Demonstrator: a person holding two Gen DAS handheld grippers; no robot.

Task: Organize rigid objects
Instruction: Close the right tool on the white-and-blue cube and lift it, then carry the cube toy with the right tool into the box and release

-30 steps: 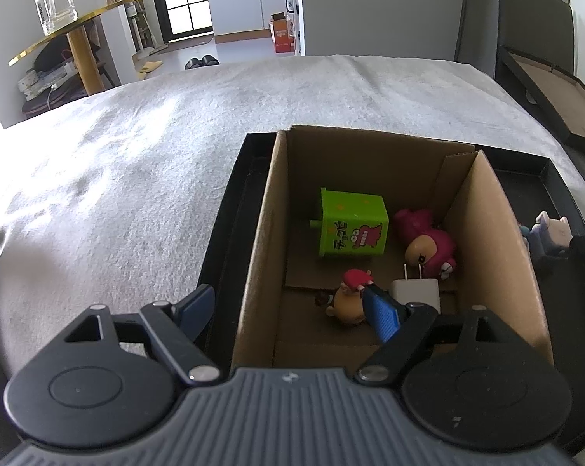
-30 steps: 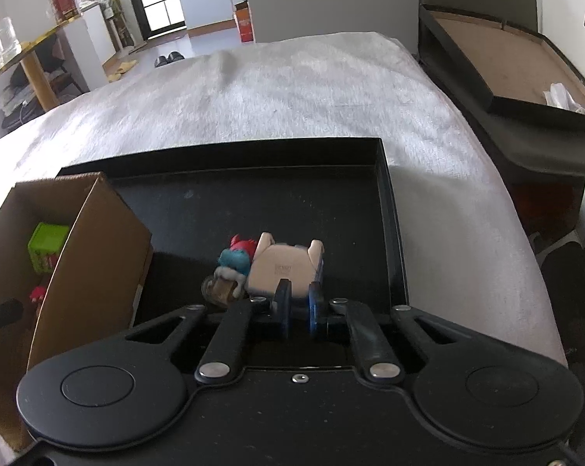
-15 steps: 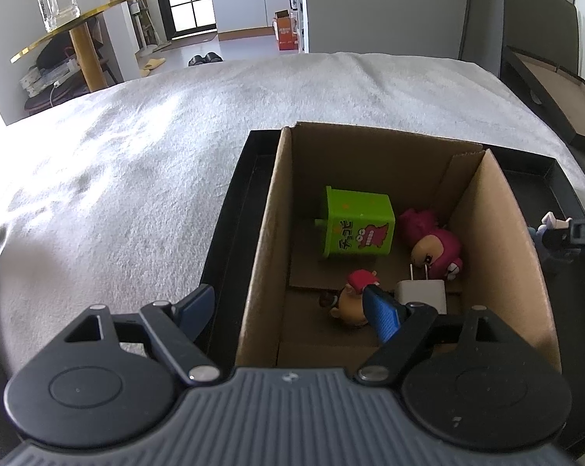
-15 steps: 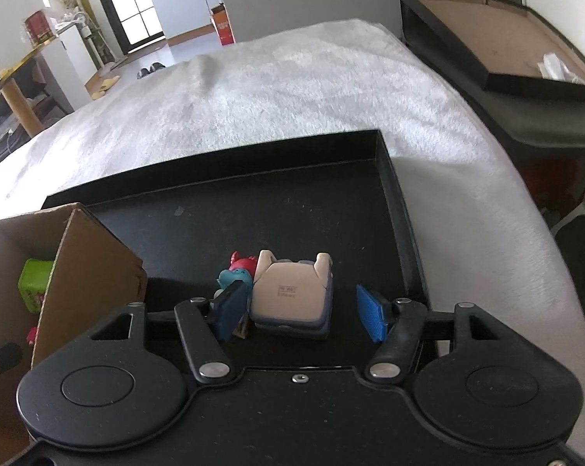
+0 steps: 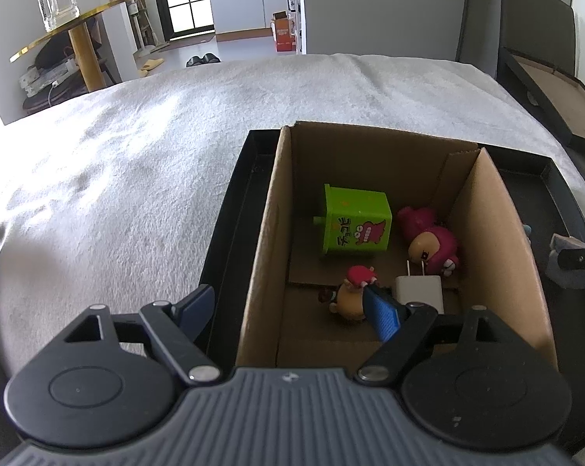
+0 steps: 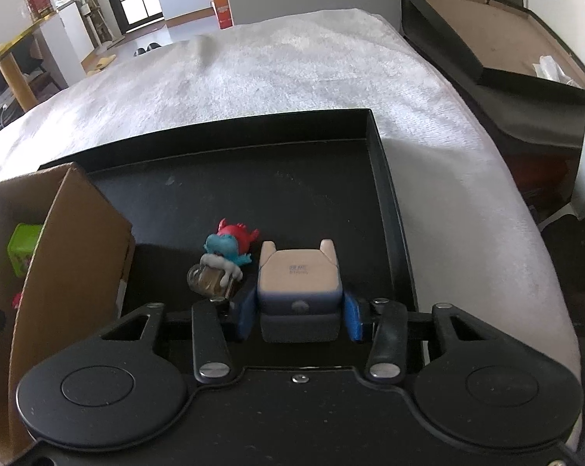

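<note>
Two blue pads of the right gripper [image 6: 297,316] have just been closing and now pinch the flat sides of the beige block toy [image 6: 298,277] on the black tray [image 6: 385,178]. It looks hard, light and smooth, so a side grip suits it. Beside it stands a blue figurine [image 6: 224,256]. The left gripper [image 5: 288,312] stands spread over the cardboard box [image 5: 498,233].

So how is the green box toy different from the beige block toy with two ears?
The green box toy lies inside the cardboard box; the beige block toy sits on the black tray. The green one is bright, with printed cartoon art; the beige one is pale with a dark blue base. The right claw grips only the beige one. Both are small, blocky and rigid.
</note>
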